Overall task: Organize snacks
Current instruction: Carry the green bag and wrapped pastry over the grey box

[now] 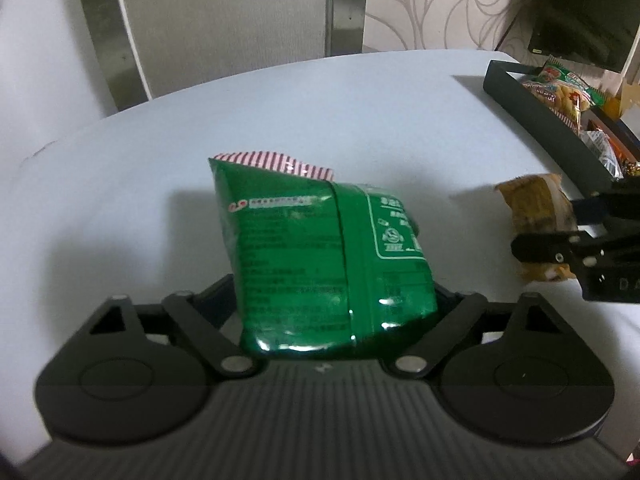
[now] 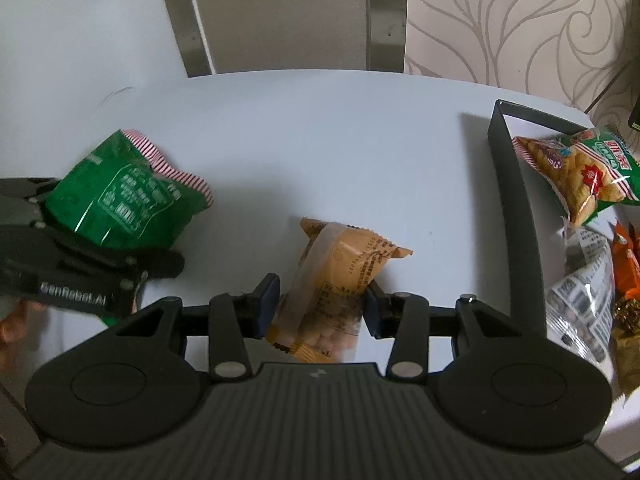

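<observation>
- The left gripper (image 1: 334, 300) is clamping a green snack bag (image 1: 320, 256), its jaws closed in on the bag's lower sides; its fingertips are hiding behind the packet. The bag, topped by a red-and-white striped seal, is sticking up above the pale blue table (image 1: 280, 112), seemingly lifted off it.
- From the right wrist view, the same green snack bag (image 2: 120, 196) is sitting in the left gripper (image 2: 80, 256) at the table's left side, well apart from the tray.
- The right gripper (image 2: 320, 308) is pinching an orange biscuit packet (image 2: 340, 284) between its blue pads (image 2: 266, 304), the jaws partly closed with both pads pressing on the wrapper. Whether the packet is touching the table I cannot tell.
- A black tray (image 2: 516, 216) is lying at the right edge, holding a green-and-red snack bag (image 2: 580, 176), a clear printed packet (image 2: 584, 300) and orange wrappers (image 2: 628, 264).
</observation>
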Motion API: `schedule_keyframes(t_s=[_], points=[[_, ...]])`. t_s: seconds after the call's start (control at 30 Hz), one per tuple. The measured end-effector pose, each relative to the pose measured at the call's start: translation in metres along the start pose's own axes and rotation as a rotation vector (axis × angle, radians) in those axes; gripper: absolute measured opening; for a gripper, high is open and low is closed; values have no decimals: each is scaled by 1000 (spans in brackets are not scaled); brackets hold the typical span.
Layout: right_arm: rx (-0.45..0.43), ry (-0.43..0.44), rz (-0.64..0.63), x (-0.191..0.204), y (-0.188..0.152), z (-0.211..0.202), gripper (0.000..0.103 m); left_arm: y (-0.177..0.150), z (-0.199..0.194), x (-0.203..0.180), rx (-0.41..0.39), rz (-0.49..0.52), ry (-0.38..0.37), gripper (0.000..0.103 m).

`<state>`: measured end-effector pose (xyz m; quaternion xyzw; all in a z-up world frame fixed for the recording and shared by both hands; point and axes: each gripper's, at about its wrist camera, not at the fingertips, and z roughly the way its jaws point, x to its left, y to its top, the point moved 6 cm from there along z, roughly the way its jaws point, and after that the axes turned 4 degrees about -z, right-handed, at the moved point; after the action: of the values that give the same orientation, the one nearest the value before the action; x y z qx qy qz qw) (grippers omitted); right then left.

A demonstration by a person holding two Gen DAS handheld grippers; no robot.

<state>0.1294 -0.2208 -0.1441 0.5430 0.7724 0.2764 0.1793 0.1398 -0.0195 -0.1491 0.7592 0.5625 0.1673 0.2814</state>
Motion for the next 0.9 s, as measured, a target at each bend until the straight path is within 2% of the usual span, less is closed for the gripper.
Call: schedule_keyframes(t_s=[0.07, 0.3, 0.37, 0.53, 0.63, 0.9], points=[[0, 2, -1, 1, -2, -3, 49, 2, -1, 0, 0, 6, 0, 81], [3, 5, 4, 6, -8, -13, 49, 0, -7, 4, -15, 2, -1, 74], [8, 0, 0, 9, -11, -13, 49, -2, -8, 6, -21, -2, -6, 75], [7, -23, 17, 13, -18, -12, 50, -13, -11, 8, -31, 30, -3, 87], [9, -40, 38, 15, -21, -12, 61, -13, -12, 11, -26, 40, -12, 88], [4, -88, 118, 13, -26, -16, 70, -21, -18, 22, -56, 33, -54, 87]])
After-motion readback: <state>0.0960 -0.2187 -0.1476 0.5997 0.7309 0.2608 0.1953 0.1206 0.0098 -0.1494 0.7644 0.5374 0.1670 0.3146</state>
